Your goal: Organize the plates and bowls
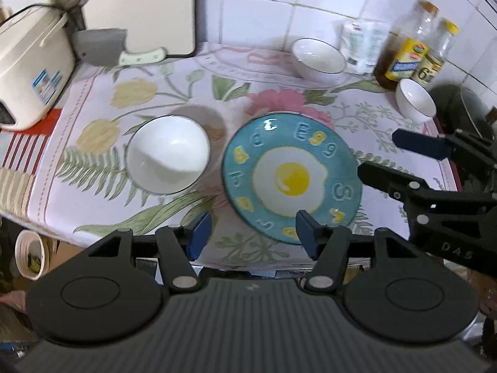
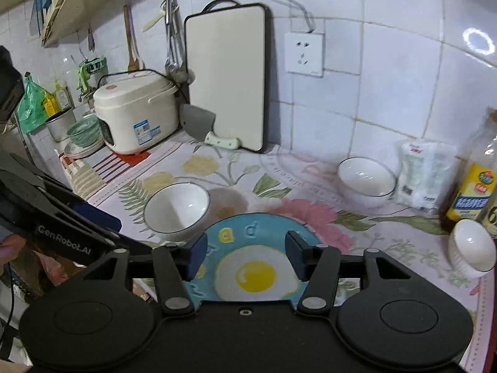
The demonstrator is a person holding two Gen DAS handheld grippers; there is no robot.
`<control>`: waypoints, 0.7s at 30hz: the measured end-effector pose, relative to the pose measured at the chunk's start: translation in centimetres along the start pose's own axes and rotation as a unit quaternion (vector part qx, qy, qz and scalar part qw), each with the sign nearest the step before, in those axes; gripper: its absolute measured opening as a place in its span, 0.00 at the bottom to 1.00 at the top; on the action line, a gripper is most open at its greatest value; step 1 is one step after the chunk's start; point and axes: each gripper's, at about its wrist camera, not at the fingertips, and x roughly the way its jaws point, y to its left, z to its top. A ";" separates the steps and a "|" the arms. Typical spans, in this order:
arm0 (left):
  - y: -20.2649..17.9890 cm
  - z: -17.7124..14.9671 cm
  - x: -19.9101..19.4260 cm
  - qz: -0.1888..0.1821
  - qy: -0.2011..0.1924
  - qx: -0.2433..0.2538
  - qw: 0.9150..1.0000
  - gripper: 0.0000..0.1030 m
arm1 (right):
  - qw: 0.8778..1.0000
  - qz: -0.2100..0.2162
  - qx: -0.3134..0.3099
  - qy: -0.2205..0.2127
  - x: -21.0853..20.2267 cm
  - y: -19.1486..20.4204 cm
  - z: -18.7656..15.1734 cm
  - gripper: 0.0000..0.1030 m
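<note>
In the left wrist view, the left gripper (image 1: 253, 233) is hovering wide open and empty at the near edge of the worktop (image 1: 186, 71), the blue plate (image 1: 292, 177) lying just ahead-right and a white bowl (image 1: 167, 155) ahead-left. In the right wrist view, the right gripper (image 2: 245, 253) is hanging directly over the plate, fingers (image 2: 197, 256) spread and holding nothing; this hand looks the nearer one.

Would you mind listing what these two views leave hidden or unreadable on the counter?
- Egg plate: near rim hidden behind the right gripper body in the right wrist view.
- Bottle labels: blurred and too small to read in the left wrist view.
- Right bottle: cut off by the frame edge in the right wrist view.
- Cup below the counter edge: contents too small and dark, left wrist view.
</note>
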 end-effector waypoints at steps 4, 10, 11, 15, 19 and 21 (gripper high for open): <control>-1.4 1.0 0.8 -0.004 -0.002 0.011 1.000 0.63 | 1.000 -0.014 -0.001 -0.012 -0.5 -1.8 -0.3 0.65; -2.4 2.9 2.2 0.009 -0.010 0.025 1.000 0.69 | 0.999 -0.031 0.011 -0.022 -0.1 -4.8 -0.5 0.67; -2.4 3.2 2.4 0.011 -0.010 0.024 1.000 0.69 | 0.999 -0.030 0.014 -0.024 0.1 -5.2 -0.6 0.67; -2.2 4.5 3.7 0.012 -0.010 0.022 1.000 0.70 | 0.998 -0.047 0.006 -0.032 0.9 -6.6 -0.8 0.67; -2.3 5.9 5.4 0.011 -0.017 0.026 0.999 0.75 | 0.996 -0.081 0.006 -0.043 2.1 -8.7 -1.2 0.69; -2.4 6.8 6.4 0.008 -0.014 0.025 1.000 0.75 | 0.995 -0.082 0.018 -0.048 2.8 -10.0 -1.4 0.69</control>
